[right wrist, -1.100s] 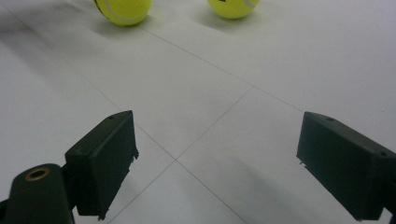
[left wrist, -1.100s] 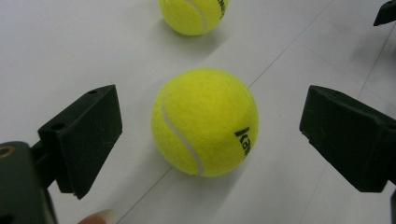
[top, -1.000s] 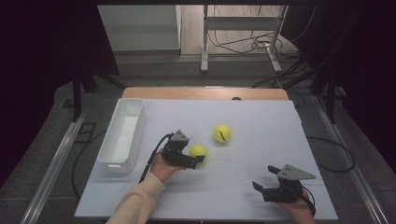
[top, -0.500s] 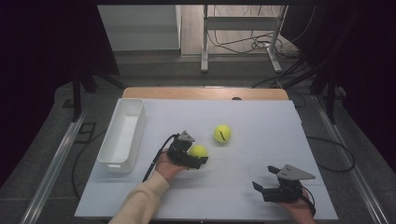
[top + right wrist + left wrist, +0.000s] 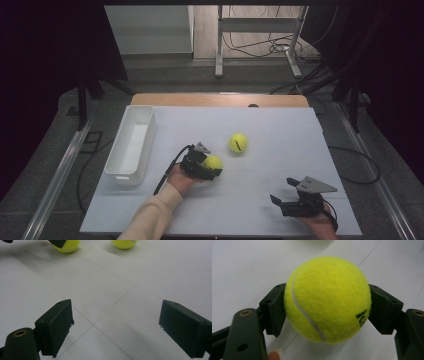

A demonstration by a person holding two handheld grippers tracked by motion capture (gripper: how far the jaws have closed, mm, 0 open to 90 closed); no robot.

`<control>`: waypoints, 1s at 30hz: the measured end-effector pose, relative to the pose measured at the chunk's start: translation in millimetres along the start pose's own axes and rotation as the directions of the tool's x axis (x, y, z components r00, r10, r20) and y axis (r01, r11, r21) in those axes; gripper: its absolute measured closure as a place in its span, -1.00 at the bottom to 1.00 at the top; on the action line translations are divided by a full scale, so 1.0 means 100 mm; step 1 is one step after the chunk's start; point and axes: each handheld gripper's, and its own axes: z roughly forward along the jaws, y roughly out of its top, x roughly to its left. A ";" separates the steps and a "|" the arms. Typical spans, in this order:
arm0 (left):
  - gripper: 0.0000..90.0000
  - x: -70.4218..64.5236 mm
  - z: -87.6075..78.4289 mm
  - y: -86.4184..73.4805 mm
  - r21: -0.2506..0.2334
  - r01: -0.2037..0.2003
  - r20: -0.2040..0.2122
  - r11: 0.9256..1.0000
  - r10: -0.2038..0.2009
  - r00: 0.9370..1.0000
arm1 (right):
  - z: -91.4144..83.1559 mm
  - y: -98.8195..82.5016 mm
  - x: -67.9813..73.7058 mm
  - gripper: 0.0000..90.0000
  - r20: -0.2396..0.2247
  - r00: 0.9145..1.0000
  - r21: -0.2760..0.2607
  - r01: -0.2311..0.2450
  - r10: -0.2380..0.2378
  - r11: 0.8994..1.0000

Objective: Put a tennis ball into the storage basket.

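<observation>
A yellow tennis ball (image 5: 328, 300) sits between the jaws of my left gripper (image 5: 328, 308), just above the white table sheet. Its jaws have just been closing, and both pads now press on the ball's sides. From above, that gripper (image 5: 209, 168) and its ball (image 5: 213, 161) are left of the table's middle. A second tennis ball (image 5: 238, 142) lies loose just beyond, to the right. My right gripper (image 5: 283, 202) rests near the front right edge, open, with nothing between its jaws (image 5: 116, 325). Far ahead of it lie the held ball (image 5: 67, 246) and the loose ball (image 5: 123, 243).
A long white bin (image 5: 116, 172) stands along the left side of the white sheet (image 5: 285, 150). A wooden table edge (image 5: 220, 99) runs along the back. Dark floor, rails and cables surround the table.
The left gripper's jaws have closed onto the tennis ball that lay between them. The right gripper and the second ball have not moved.
</observation>
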 end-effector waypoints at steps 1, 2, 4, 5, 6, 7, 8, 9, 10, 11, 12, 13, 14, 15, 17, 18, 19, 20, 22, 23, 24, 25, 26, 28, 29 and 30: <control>-0.42 0.00 0.00 0.00 0.001 -0.002 -0.001 1.000 0.002 1.000 | 0.00 0.00 0.00 -0.72 0.001 1.000 0.001 0.002 -0.002 1.000; -0.42 0.00 0.00 0.00 0.001 -0.003 -0.002 1.000 0.003 1.000 | 0.00 0.00 0.00 -0.72 0.003 1.000 0.004 0.003 -0.003 1.000; -0.42 -0.01 -0.01 0.00 -0.005 -0.006 -0.009 1.000 0.006 1.000 | 0.00 0.00 0.00 -0.72 0.003 1.000 0.003 0.003 -0.003 1.000; -0.42 0.00 -0.02 0.00 -0.006 -0.010 -0.009 1.000 0.010 1.000 | 0.00 0.00 0.00 -0.72 0.001 1.000 0.001 0.001 -0.001 1.000; -0.42 0.00 -0.04 0.00 -0.016 -0.006 -0.008 1.000 0.006 1.000 | 0.00 0.00 0.00 -0.72 0.002 1.000 0.000 0.002 -0.002 1.000; -0.42 0.00 -0.06 0.00 -0.019 -0.007 -0.008 1.000 0.007 1.000 | 0.00 0.00 0.00 -0.72 0.001 1.000 0.000 0.001 -0.001 1.000; -0.42 0.00 -0.06 0.00 -0.019 -0.007 -0.008 1.000 0.007 1.000 | 0.00 0.00 0.00 -0.72 0.001 1.000 0.000 0.001 -0.001 1.000; -0.42 0.01 -0.09 0.00 -0.034 0.002 -0.005 0.999 -0.002 1.000 | 0.00 0.00 0.00 -0.72 0.001 1.000 0.000 0.001 -0.001 1.000; -0.42 0.02 -0.10 0.00 -0.041 0.002 -0.002 0.999 -0.002 1.000 | 0.00 0.00 0.00 -0.72 0.000 1.000 0.000 0.001 -0.001 1.000; -0.42 0.02 -0.11 0.00 -0.046 0.004 0.001 0.999 -0.004 1.000 | 0.00 0.00 0.00 -0.72 0.001 1.000 0.000 0.002 -0.002 1.000; -0.42 0.02 -0.12 0.00 -0.048 0.005 0.003 0.999 -0.005 1.000 | 0.00 0.00 0.00 -0.72 0.001 1.000 0.000 0.002 -0.002 1.000; -0.42 0.02 -0.12 0.00 -0.048 0.005 0.003 0.999 -0.005 1.000 | 0.00 0.00 0.00 -0.72 0.001 1.000 0.000 0.002 -0.002 1.000; -0.42 0.02 -0.13 0.00 -0.052 0.006 0.005 0.999 -0.005 1.000 | 0.00 0.00 0.00 -0.72 0.001 1.000 0.000 0.002 -0.002 1.000; -0.42 0.02 -0.14 0.00 -0.055 0.005 0.007 0.998 -0.005 1.000 | 0.00 0.00 0.00 -0.72 0.001 1.000 0.000 0.002 -0.002 1.000; -0.42 0.02 -0.16 0.00 -0.061 0.003 0.009 0.998 -0.002 1.000 | 0.00 0.00 0.00 -0.72 0.002 1.000 -0.001 0.003 -0.003 1.000; -0.42 0.01 -0.16 0.00 -0.063 0.001 0.009 0.998 -0.001 1.000 | 0.00 0.00 0.00 -0.72 0.002 1.000 -0.001 0.003 -0.003 1.000; -0.42 0.01 -0.18 0.00 -0.064 -0.005 0.009 0.998 0.005 1.000 | 0.00 0.00 0.00 -0.72 0.003 1.000 -0.002 0.004 -0.004 1.000; -0.42 0.01 -0.19 0.00 -0.066 -0.007 0.009 0.998 0.007 1.000 | 0.00 0.00 0.00 -0.72 0.003 1.000 -0.002 0.004 -0.004 1.000; -0.42 -0.01 -0.21 0.01 -0.075 -0.009 0.009 0.997 0.009 1.000 | 0.00 0.00 0.00 -0.72 0.003 1.000 -0.002 0.003 -0.003 1.000; -0.42 -0.01 -0.22 0.01 -0.079 -0.012 0.010 0.997 0.012 1.000 | 0.00 0.00 0.00 -0.72 0.003 1.000 -0.002 0.004 -0.004 1.000; -0.42 -0.02 -0.23 0.01 -0.083 -0.012 0.012 0.996 0.013 1.000 | 0.00 0.00 0.00 -0.72 0.004 1.000 -0.002 0.004 -0.004 1.000; -0.42 -0.02 -0.23 0.01 -0.083 -0.012 0.012 0.996 0.013 1.000 | 0.00 0.00 0.00 -0.72 0.005 1.000 0.000 0.005 -0.005 1.000; -0.42 -0.02 -0.24 0.01 -0.082 -0.016 0.014 0.996 0.017 1.000 | 0.00 0.00 0.00 -0.72 0.005 1.000 0.000 0.005 -0.005 1.000; -0.42 -0.03 -0.27 0.01 -0.093 -0.020 0.014 0.995 0.021 1.000 | -0.01 0.00 0.00 -0.72 0.004 1.000 0.000 0.005 -0.005 1.000; -0.42 -0.03 -0.27 0.01 -0.093 -0.020 0.014 0.995 0.021 1.000 | -0.01 0.00 0.00 -0.72 0.004 1.000 0.000 0.005 -0.005 1.000; -0.42 -0.04 -0.29 0.01 -0.095 -0.022 0.015 0.995 0.023 1.000 | -0.01 0.00 0.00 -0.72 0.004 1.000 0.000 0.005 -0.005 1.000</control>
